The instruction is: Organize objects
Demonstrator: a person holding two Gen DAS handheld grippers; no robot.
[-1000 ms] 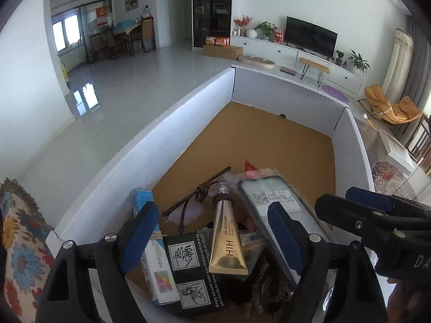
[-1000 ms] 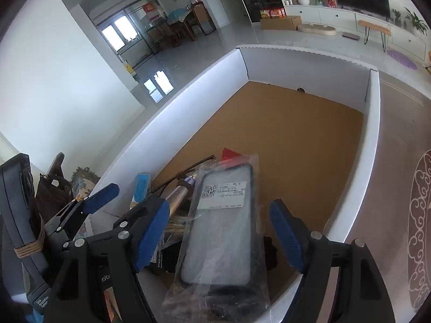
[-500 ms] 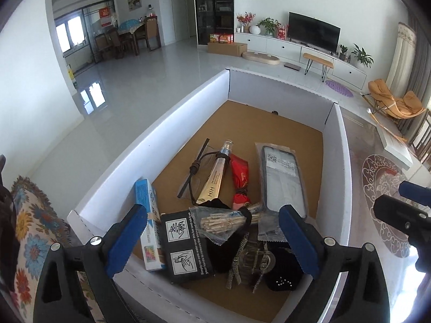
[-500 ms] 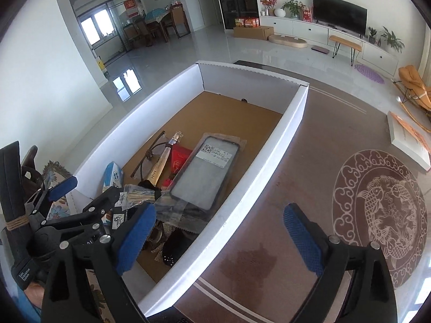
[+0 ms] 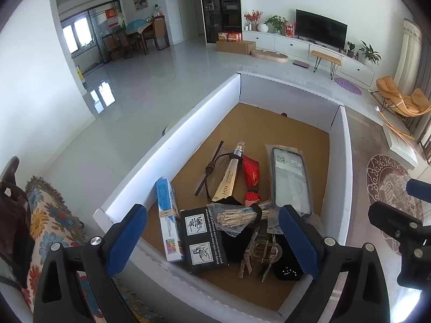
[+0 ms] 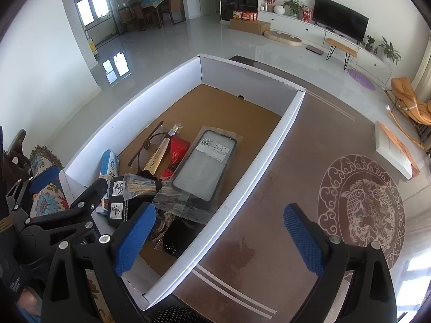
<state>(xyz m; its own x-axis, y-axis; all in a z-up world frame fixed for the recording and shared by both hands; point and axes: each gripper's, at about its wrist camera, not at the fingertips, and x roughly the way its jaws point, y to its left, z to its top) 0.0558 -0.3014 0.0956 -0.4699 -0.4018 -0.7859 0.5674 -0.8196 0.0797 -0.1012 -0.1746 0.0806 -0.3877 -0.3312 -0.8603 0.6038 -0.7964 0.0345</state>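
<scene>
A white cardboard box [image 5: 199, 113] with a brown floor holds several items at its near end: a bagged phone case [image 5: 291, 180], a gold tube [image 5: 227, 180], a red packet [image 5: 252, 177], a blue-white carton [image 5: 168, 218], a black card [image 5: 203, 239], a bundle of sticks [image 5: 239, 216] and a rhinestone strap [image 5: 260, 250]. My left gripper [image 5: 212, 239] is open and empty above the near end. My right gripper [image 6: 218, 241] is open and empty above the box's right wall [image 6: 258, 161]. The phone case [image 6: 204, 167] lies flat in the box.
The box sits on a brown table [image 6: 282, 215] with an inlaid fish medallion [image 6: 361, 210]. A floral cushion [image 5: 51, 223] lies at the left. The far half of the box floor [image 5: 274, 126] is bare. A living room with TV [image 5: 320, 28] lies beyond.
Both grippers have pulled up and back from the box. The right gripper has let go of the bagged phone case, which now lies in the box, and moved right over the wall.
</scene>
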